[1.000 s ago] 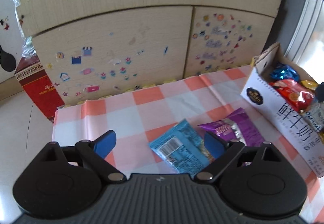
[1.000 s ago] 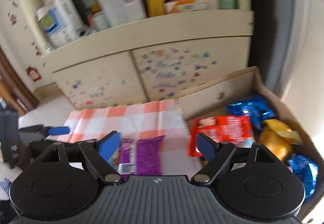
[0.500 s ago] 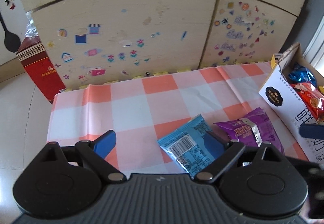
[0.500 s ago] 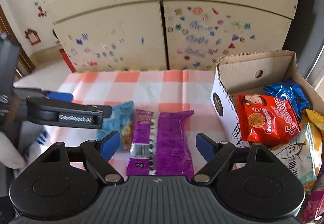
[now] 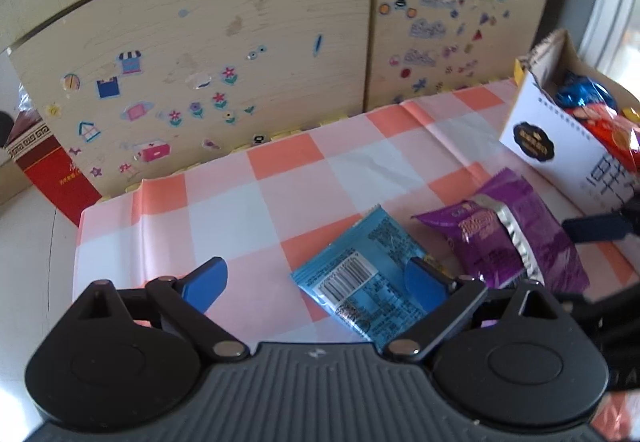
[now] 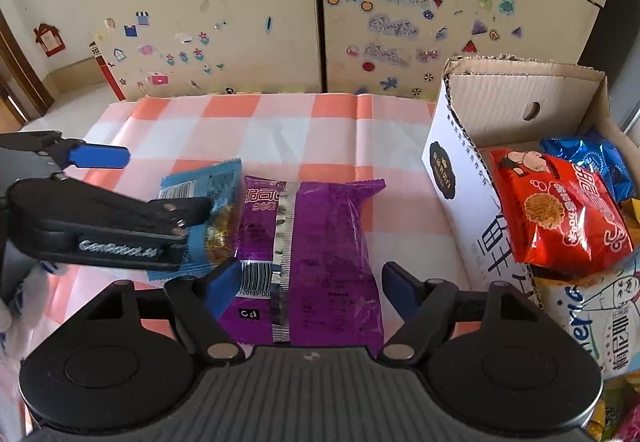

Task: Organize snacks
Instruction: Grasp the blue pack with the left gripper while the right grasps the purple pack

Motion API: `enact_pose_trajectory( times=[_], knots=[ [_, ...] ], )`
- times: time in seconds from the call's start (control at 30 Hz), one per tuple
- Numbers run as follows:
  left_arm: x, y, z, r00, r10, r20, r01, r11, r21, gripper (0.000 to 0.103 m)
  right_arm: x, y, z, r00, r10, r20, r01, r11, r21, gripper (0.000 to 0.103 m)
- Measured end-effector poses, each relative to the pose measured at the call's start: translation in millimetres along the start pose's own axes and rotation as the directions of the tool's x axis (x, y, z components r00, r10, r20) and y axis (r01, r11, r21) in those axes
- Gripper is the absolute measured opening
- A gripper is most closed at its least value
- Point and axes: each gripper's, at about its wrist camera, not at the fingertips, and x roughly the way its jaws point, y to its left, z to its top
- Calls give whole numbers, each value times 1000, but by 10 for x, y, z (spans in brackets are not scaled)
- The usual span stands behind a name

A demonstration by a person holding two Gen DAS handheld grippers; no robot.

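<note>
Left wrist view
Left tongs: your left tongs [image 5: 316, 284] stand wide open with nothing pressed between them, angled down over the checked cloth [image 5: 288, 182], so they are placed for a pick, not a carry.
Blue packet: the blue packet [image 5: 370, 274] lies flat, barcode up, with your right-hand finger just above its near corner; only part of it sits inside the gap, so I judge the tongs need to centre on it first.
Purple packet: the purple packet [image 5: 516, 238] lies just beside the blue one, on the box side.
Box: the cardboard box [image 5: 560, 150] stands open at the cloth's right edge, already holding snacks, which makes it the likely place to gather them.

Right wrist view
Right tongs: your right tongs [image 6: 310, 284] straddle the purple packet [image 6: 320, 242], which lies lengthwise in the gap; the jaws are closing, but the pads do not yet press its sides.
Left tongs: these [image 6: 120, 198] hover over the blue packet [image 6: 218, 214].
Box: the box [image 6: 460, 182] is near, with a red packet [image 6: 560, 218] on top.
</note>
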Motion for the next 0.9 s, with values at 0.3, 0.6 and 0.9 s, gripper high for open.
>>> enact_pose_trajectory(
  times=[0.3,0.6,0.9],
  knots=[
    [-130,154,-125,999,-10,-40,13,996,88,98,-65,8,8,1000,-8,-7,7,999,-36,80],
    [-173,303,-120,997,-58,-41,58,998,-15,97,-45,42,22,999,28,16,-28,1000,1,84],
    [-2,92,-25,996,-77,-45,71,989,-133,97,10,57,35,999,7,32,-7,1000,-5,84]
  ],
)
